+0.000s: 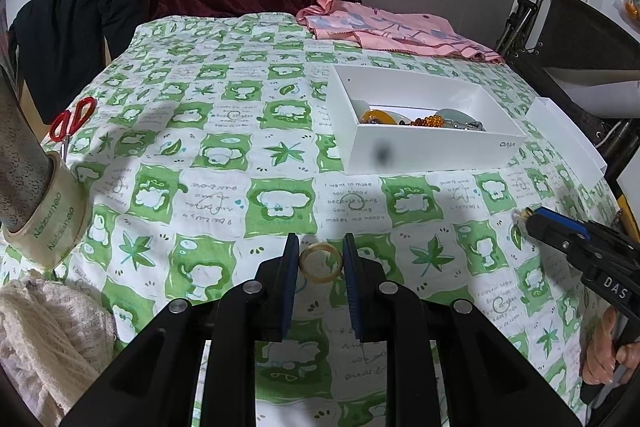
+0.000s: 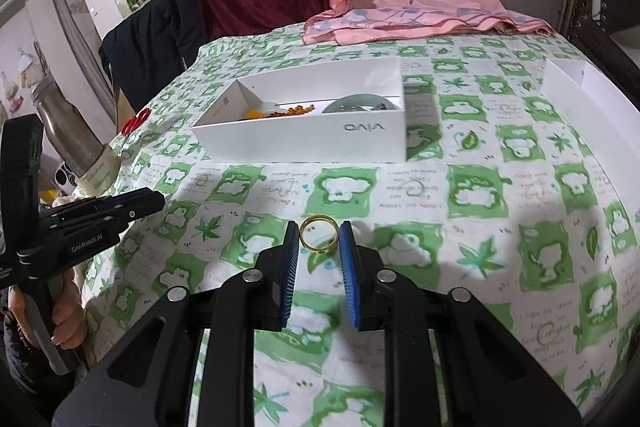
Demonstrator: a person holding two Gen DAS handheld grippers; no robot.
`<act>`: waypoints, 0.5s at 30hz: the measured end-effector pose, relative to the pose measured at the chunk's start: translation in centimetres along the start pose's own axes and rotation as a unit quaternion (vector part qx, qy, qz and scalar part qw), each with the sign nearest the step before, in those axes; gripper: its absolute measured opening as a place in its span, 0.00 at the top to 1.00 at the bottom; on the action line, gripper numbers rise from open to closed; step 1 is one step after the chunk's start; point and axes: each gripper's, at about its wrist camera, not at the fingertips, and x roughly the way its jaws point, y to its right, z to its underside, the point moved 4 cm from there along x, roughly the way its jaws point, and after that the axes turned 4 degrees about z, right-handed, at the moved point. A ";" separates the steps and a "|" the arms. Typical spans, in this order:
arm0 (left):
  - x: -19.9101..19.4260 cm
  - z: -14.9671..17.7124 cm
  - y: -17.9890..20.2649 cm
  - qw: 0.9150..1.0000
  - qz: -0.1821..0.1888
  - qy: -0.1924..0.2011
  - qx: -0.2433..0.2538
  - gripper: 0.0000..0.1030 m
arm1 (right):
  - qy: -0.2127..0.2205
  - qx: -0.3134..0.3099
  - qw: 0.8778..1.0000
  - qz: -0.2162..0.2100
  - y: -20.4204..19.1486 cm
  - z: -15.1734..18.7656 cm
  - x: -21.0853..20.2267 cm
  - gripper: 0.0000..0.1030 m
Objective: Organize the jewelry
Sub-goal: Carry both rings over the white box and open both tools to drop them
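Left wrist view: my left tool (image 1: 321, 263) gripped a pale ring (image 1: 321, 263) between its pads, above the green-patterned tabletop (image 1: 280, 155). White box (image 1: 424, 131) with assorted jewelry sat farther back, to the right. Right wrist view: my right tool (image 2: 319, 239) clamped a gold ring (image 2: 319, 234), its pads touching both sides; same box straight beyond.

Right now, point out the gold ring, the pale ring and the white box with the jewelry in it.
gold ring (image 2: 319, 250): right wrist view, lower band.
pale ring (image 1: 321, 276): left wrist view, near band.
white box (image 1: 432, 153): left wrist view, front wall.
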 end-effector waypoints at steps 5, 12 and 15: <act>-0.6 0.3 0.2 1.000 -0.004 0.004 -0.002 0.78 | 0.004 0.011 1.000 0.004 0.8 0.6 -1.1 0.81; -1.9 0.3 1.4 1.000 -0.009 0.016 0.006 0.78 | 0.020 0.014 1.000 0.008 1.1 0.5 -2.9 0.81; -2.6 -0.1 2.3 1.000 -0.012 0.025 0.015 0.78 | 0.032 0.013 0.999 0.010 1.0 0.2 -3.9 0.81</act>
